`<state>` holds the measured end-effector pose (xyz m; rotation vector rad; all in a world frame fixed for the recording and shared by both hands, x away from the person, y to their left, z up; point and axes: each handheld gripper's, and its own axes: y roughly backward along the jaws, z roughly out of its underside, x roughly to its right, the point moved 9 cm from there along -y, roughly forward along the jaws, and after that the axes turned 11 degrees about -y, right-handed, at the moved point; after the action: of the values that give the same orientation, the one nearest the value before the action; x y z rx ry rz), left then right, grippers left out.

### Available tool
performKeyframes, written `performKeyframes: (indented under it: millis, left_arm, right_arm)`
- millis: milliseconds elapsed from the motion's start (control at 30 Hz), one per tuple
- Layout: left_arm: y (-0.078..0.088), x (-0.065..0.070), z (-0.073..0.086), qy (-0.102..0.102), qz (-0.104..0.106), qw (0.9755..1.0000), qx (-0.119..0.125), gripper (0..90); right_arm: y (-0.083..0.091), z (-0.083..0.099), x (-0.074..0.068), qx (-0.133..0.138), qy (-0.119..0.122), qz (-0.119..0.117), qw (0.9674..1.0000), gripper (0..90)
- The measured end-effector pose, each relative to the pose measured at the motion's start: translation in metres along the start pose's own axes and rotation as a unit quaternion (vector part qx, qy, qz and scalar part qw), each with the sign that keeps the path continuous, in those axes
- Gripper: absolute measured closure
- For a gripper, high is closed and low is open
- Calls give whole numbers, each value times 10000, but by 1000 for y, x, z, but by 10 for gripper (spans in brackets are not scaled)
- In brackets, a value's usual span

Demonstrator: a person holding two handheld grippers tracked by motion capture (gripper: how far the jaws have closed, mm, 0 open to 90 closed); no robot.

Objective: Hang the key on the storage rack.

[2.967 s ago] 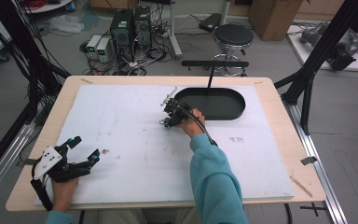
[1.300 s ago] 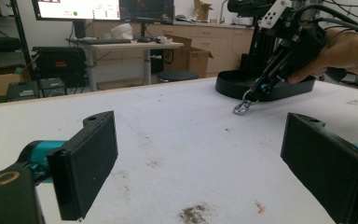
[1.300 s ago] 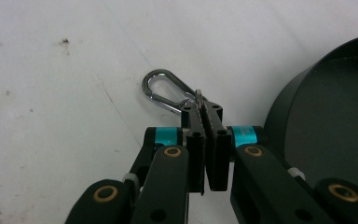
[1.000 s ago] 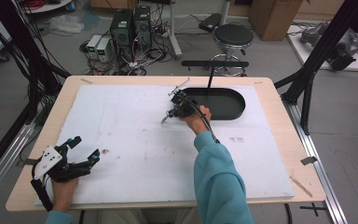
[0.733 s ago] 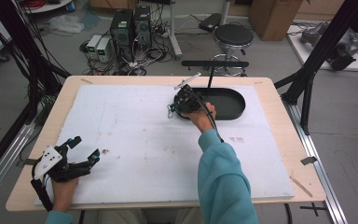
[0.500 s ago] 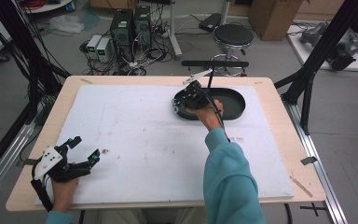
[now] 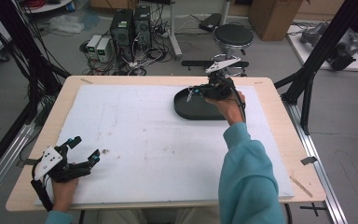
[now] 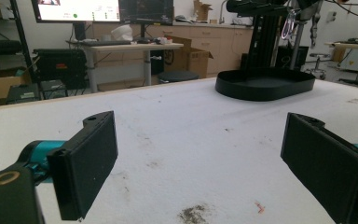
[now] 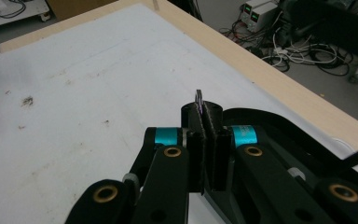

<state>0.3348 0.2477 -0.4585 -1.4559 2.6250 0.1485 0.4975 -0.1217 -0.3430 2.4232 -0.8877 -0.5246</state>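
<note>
Your right tool (image 7: 192, 90) hangs over the left end of the black oval tray (image 7: 193, 108), jaws pinched on a thin, small purple-edged item (image 9: 198, 99). The tray's visible floor looks bare. Your left tool (image 7: 83, 150) rests wide open and empty at the bench's (image 7: 168, 80) near-left corner, well apart, white mat (image 7: 154, 140) between.

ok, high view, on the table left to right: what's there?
left gripper, jaws apart, at the near left corner → white mat → black tray toward the far edge → right gripper, over the tray, jaws closed on a thin item too small to identify.
</note>
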Motion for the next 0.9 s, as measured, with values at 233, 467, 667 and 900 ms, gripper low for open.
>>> performKeyframes:
  millis: [233,467,667,900]
  left_arm:
    - [0,0,0,2,-7,10000,6,112]
    - [0,1,0,-8,-5,10000,20,112]
    - [0,0,0,0,-5,10000,15,112]
    - [0,0,0,2,-4,10000,9,112]
  right_arm:
    - [26,-10,15,71,60,135,9999,891]
    - [45,-20,33,96,83,265,9996,891]
    - [54,-30,54,32,25,354,9994,891]
    - [60,-34,76,-140,-39,551,9984,891]
